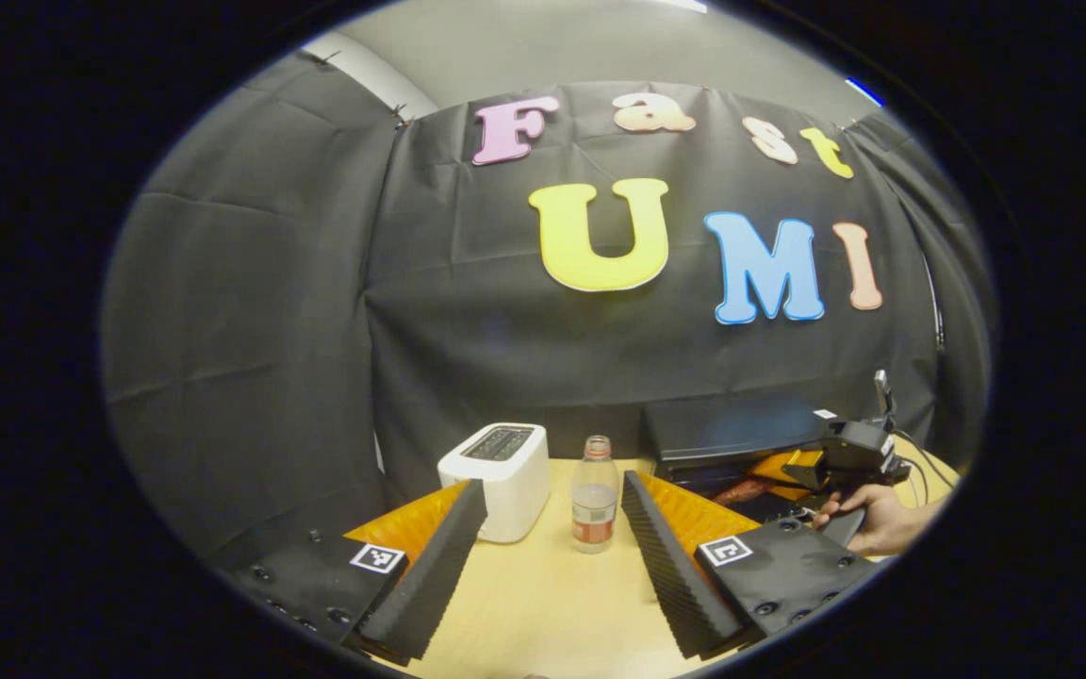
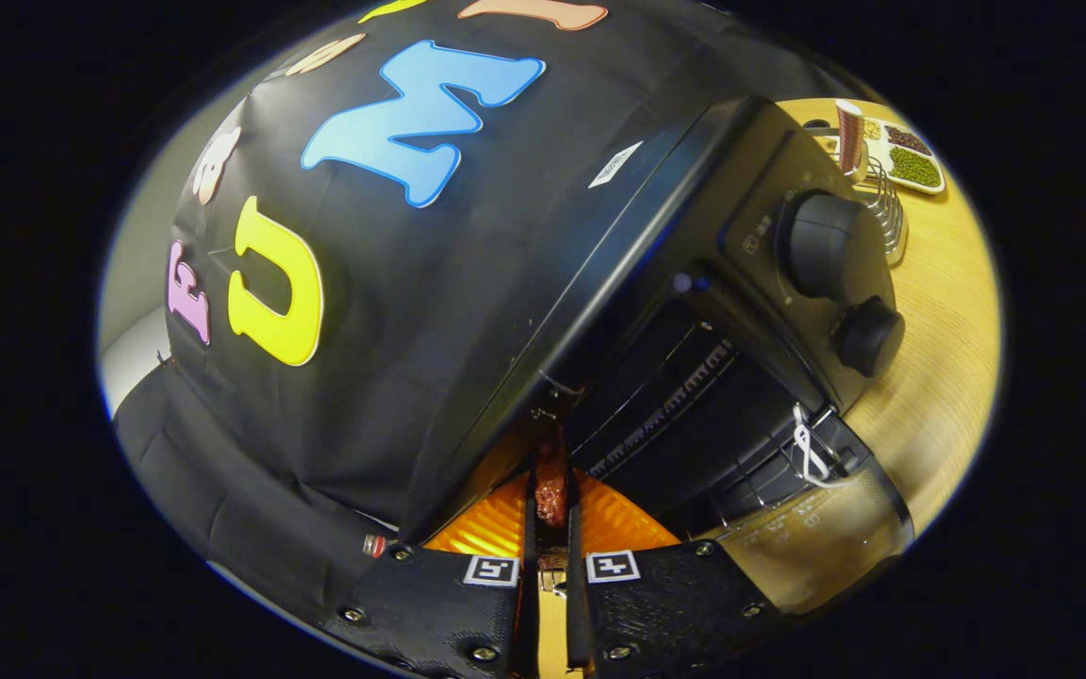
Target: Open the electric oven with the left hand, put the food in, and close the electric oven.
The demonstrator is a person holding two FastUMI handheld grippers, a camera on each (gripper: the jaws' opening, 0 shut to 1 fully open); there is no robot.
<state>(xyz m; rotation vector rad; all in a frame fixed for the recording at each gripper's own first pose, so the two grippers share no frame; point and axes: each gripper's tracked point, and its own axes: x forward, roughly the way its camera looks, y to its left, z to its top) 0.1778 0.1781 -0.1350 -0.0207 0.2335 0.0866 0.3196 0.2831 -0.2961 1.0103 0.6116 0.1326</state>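
While the left gripper (image 1: pixel 552 552) is held spread near the oven (image 2: pixel 694 311), food (image 2: pixel 551 490) is pinched by the right gripper (image 2: pixel 551 528) at the oven's open door (image 2: pixel 816 538).

1. The left gripper view looks level across the table (image 1: pixel 543 604) toward the booth wall, from well back; the electric oven (image 1: pixel 741 434) stands far off at its right.
2. The right gripper view is rolled sideways and sits close against the electric oven (image 2: pixel 694 311), facing its open mouth.
3. Both views share the electric oven, the table beneath it and the wall behind it.
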